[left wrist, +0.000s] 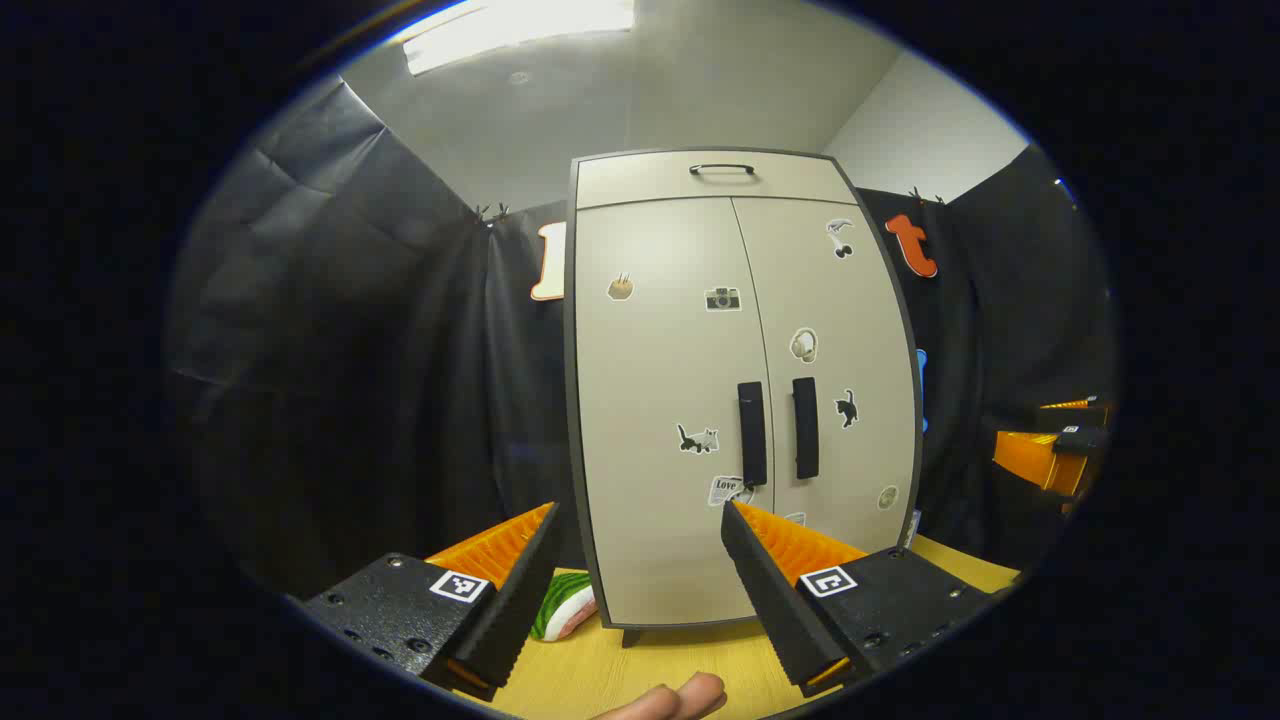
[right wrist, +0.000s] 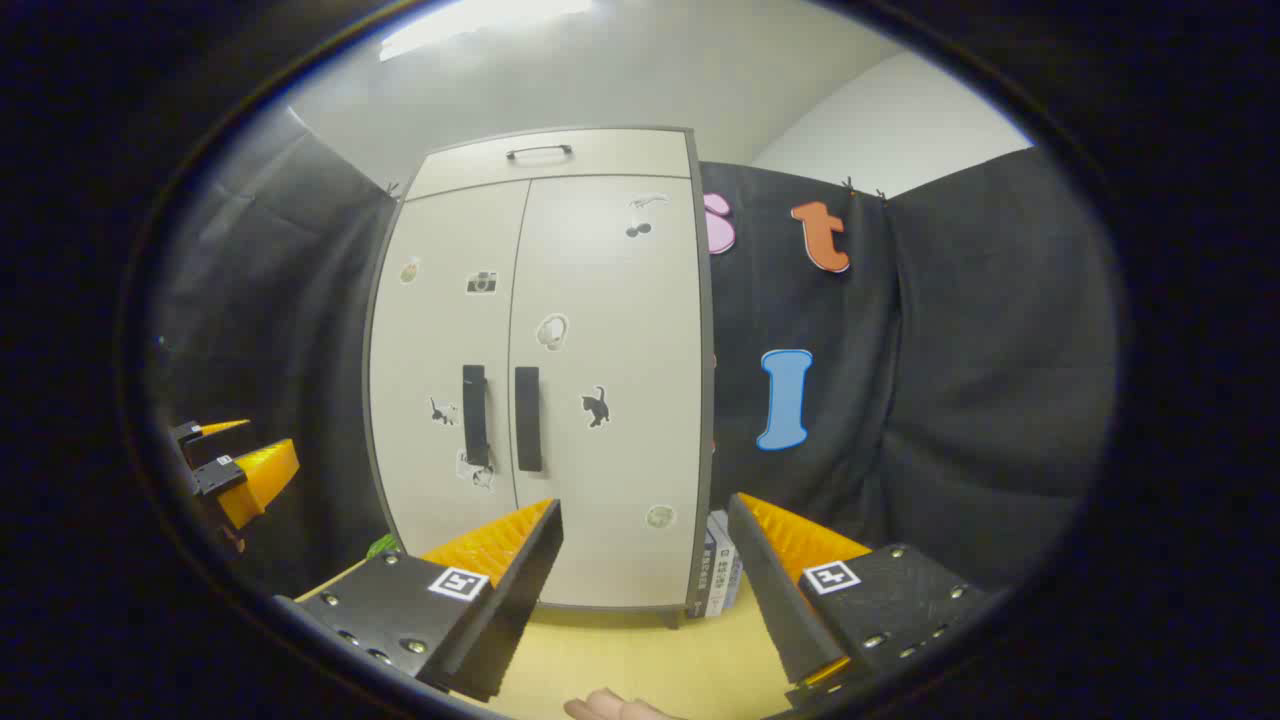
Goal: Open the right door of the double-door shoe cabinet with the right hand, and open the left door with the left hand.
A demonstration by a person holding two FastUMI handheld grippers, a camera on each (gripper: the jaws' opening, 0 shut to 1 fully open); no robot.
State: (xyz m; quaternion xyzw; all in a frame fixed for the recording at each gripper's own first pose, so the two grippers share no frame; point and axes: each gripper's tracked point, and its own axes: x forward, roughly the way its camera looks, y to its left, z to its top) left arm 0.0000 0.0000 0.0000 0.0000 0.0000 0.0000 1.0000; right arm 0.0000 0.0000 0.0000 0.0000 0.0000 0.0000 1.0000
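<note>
In the left gripper view, the left gripper (left wrist: 640,520) is held with its jaws wide apart and nothing between them, well short of the shoe cabinet (left wrist: 660,560). The cabinet stands upright on a wooden tabletop (left wrist: 620,680) against the black cloth wall. Both doors are shut: the left door (left wrist: 650,400) and the right door (left wrist: 840,300) meet at the centre seam, with the left handle (left wrist: 752,432) and the right handle (left wrist: 805,427) just beside each other. In the right gripper view, the right gripper (right wrist: 645,520) has its jaws spread and empty, facing the right door's lower part from a distance.
</note>
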